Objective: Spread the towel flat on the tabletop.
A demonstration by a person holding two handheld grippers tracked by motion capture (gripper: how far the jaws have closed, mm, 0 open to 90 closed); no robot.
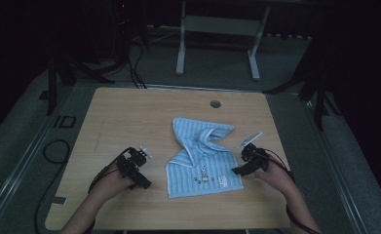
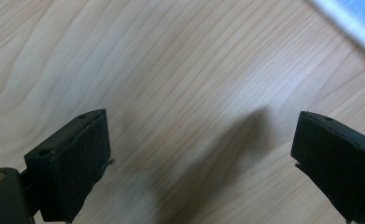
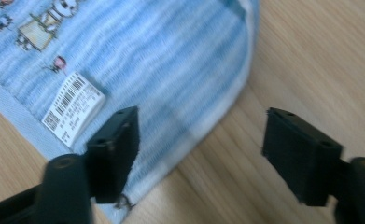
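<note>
The left claw hangs low over the bare wood near the front left part of the light wooden bench, held in the person's left hand. Seen from the left gripper view, its two black jaws stand wide apart with nothing between them but wood grain, and a strip of the cloth shows at the upper right corner.

In the middle of the bench, somewhat toward the front right corner, lies the pale blue striped cloth with white edging. Its far half is twisted and bunched into folds, while the near half lies flat, showing a row of small embroidered figures and a white barcode label.

The right claw sits at the cloth's front right corner, held in the right hand. Its jaws are apart, one over the cloth's edge and the other over bare wood; the pads are not pressing on the fabric.
</note>
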